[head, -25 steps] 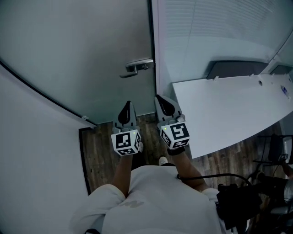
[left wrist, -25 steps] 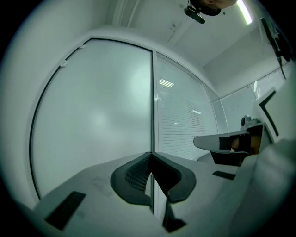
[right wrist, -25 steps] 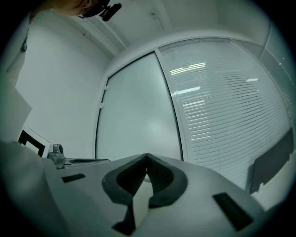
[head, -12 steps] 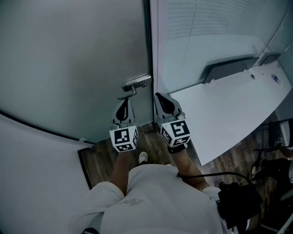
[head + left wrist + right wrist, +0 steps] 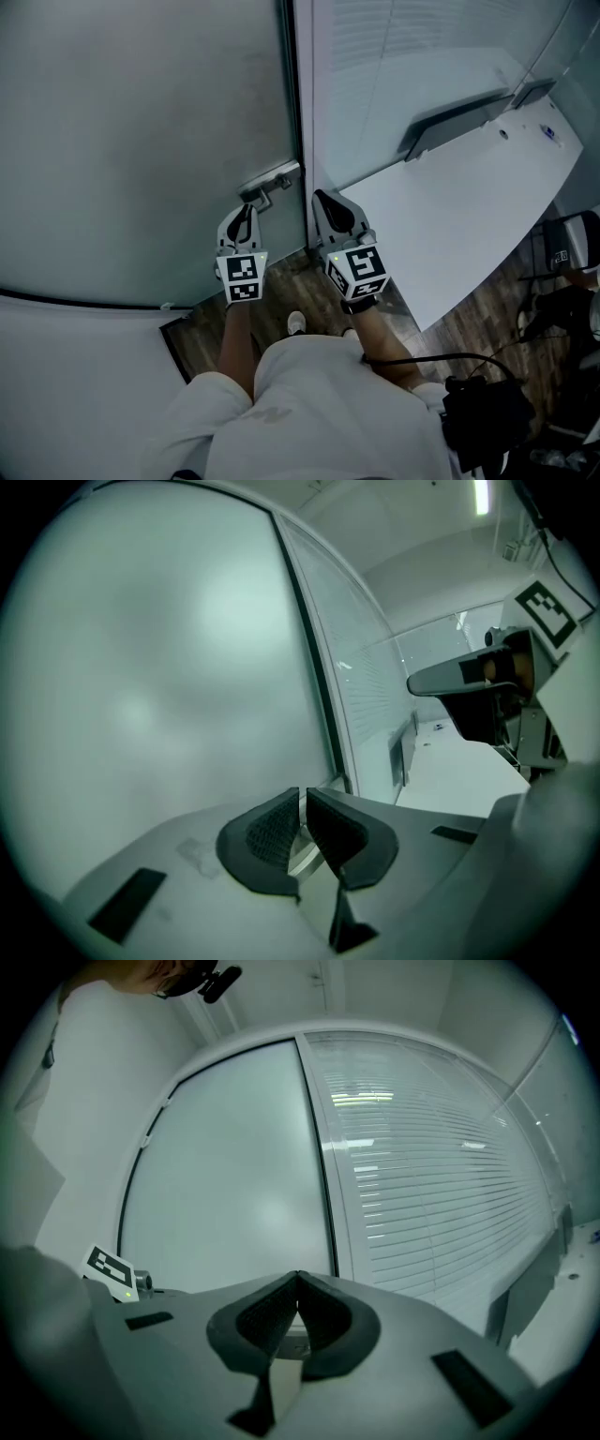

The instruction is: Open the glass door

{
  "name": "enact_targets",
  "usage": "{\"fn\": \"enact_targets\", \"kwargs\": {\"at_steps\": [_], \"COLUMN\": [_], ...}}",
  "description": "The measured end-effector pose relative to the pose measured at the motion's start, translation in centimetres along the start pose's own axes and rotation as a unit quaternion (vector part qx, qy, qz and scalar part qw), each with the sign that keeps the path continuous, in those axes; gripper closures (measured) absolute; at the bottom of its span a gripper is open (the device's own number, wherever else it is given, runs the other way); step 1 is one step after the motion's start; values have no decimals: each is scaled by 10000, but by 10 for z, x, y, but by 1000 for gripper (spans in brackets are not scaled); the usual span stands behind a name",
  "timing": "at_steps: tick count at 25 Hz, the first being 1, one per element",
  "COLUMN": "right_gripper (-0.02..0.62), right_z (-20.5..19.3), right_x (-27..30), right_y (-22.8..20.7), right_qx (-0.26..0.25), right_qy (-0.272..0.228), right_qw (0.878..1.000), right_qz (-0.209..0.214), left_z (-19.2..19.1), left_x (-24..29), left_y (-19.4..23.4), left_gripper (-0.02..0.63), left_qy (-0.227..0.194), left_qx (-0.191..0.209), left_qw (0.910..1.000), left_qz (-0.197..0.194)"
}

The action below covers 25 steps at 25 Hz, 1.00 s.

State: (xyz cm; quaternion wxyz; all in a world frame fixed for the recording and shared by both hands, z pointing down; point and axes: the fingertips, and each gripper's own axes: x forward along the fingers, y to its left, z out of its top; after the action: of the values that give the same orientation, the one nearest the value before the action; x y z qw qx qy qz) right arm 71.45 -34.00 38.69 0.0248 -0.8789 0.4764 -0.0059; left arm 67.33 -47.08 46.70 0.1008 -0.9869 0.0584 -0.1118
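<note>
The left gripper (image 5: 242,217) and right gripper (image 5: 326,202) were both pressed together, holding nothing. The door handle (image 5: 272,178) of the glass door (image 5: 141,122) sat just beyond the left tips, perhaps touching them. Both forearms (image 5: 236,342) reached forward.

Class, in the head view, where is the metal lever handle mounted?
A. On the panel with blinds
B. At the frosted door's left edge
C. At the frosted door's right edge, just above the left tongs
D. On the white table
C: the lever handle sits on the frosted glass door beside its dark right edge, with the shut left tongs just below it in the picture.
</note>
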Motion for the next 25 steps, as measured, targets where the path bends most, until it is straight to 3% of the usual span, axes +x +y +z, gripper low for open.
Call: {"fn": "enact_targets", "kwargs": {"at_steps": [6, 12, 17, 25], "right_gripper": [592, 592, 592, 594], "right_z": [-14, -27, -31, -31], "right_x": [0, -1, -7, -20], "right_y": [-1, -8, -11, -24], "right_qx": [-92, -57, -111, -181], "right_qy": [192, 375, 425, 483], "right_qw": [9997, 9991, 9988, 9982], "right_qz": [-103, -213, -223, -322], "left_z": [-27, -49, -68, -98], "left_x": [15, 24, 31, 50], "left_y": [5, -8, -22, -18], "left_gripper": [601, 598, 498, 483], "left_qy": [498, 996, 1398, 2173], "left_qx": [386, 747, 1158, 2150], "left_qw": [9971, 9858, 9711, 9404], "left_qz": [-436, -1126, -1550, -1491]}}
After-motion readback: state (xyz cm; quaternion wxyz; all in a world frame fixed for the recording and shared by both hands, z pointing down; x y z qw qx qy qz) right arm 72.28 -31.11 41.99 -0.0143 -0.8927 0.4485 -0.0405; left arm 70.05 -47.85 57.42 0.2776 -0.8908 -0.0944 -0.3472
